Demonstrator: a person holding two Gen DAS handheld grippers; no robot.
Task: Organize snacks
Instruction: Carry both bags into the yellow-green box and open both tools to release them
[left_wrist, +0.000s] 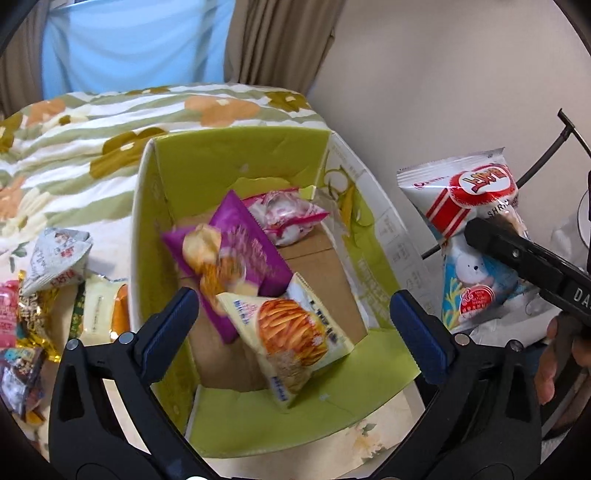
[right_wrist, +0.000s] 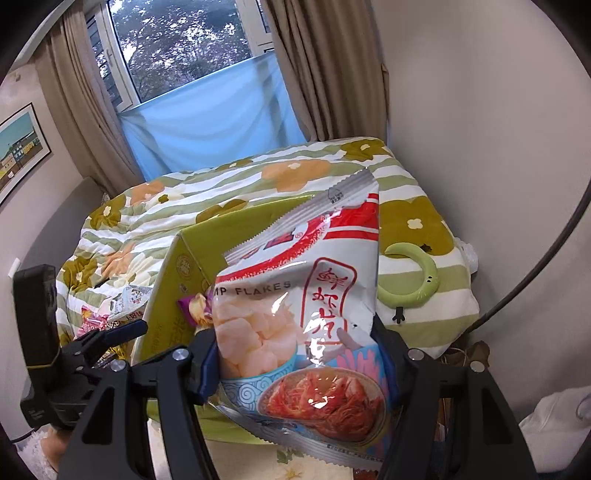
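Floral quilt (left_wrist: 110, 122); box (left_wrist: 236, 170) under parted left tongs (left_wrist: 291, 314).

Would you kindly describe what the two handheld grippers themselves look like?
Both are black plastic clamps. The left gripper has ribbed blue pads on its fingers and silver pivot bolts. The right gripper looks the same; its arm carries white lettering.

Shrimp flakes bag (right_wrist: 306, 321) read "MP FLAKES", first letters hidden, beside red Chinese characters; in the left view "SHR". Right gripper's (left_wrist: 532, 258) black body: "DA", possibly cut off.
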